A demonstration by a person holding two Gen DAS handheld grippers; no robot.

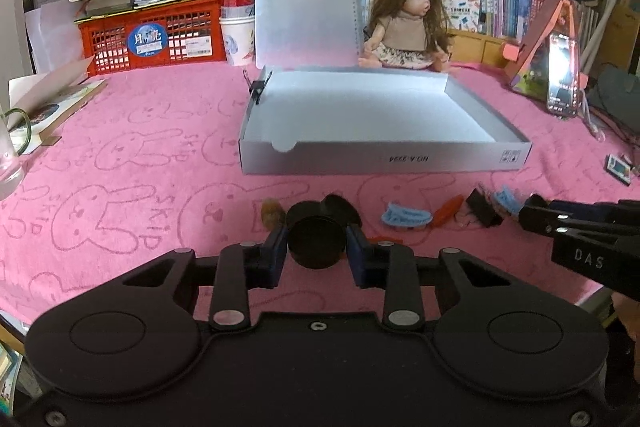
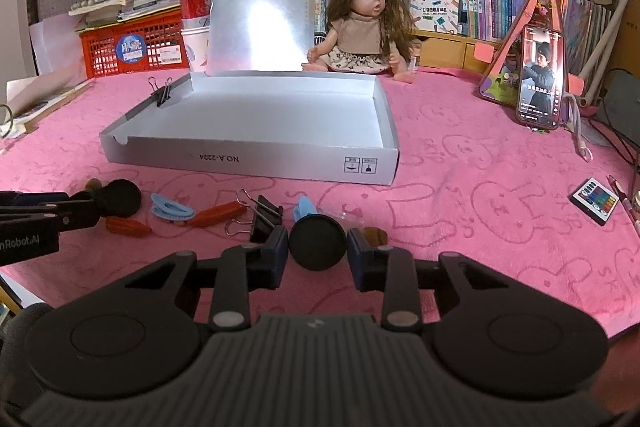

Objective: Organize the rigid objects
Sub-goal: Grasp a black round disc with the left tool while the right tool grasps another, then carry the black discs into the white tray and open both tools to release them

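Observation:
An open white box (image 1: 384, 159) (image 2: 248, 159) lies on the pink cloth, lid raised behind it. My left gripper (image 1: 317, 247) is shut on a black round container (image 1: 317, 241), just above the cloth in front of the box. My right gripper (image 2: 318, 245) is shut on a black round lid-like disc (image 2: 318, 243). Loose between the grippers lie a blue hair clip (image 1: 406, 215) (image 2: 170, 207), an orange piece (image 1: 448, 211) (image 2: 216, 213) and a black binder clip (image 1: 482, 207) (image 2: 262, 219). Another binder clip (image 2: 162, 93) is clamped on the box's left wall.
A doll (image 2: 360, 35) sits behind the box. A phone on a pink stand (image 2: 540, 79) stands at the right, a small remote (image 2: 596, 205) near the right edge. A red crate (image 1: 152, 39), a can, books and plush toys line the back.

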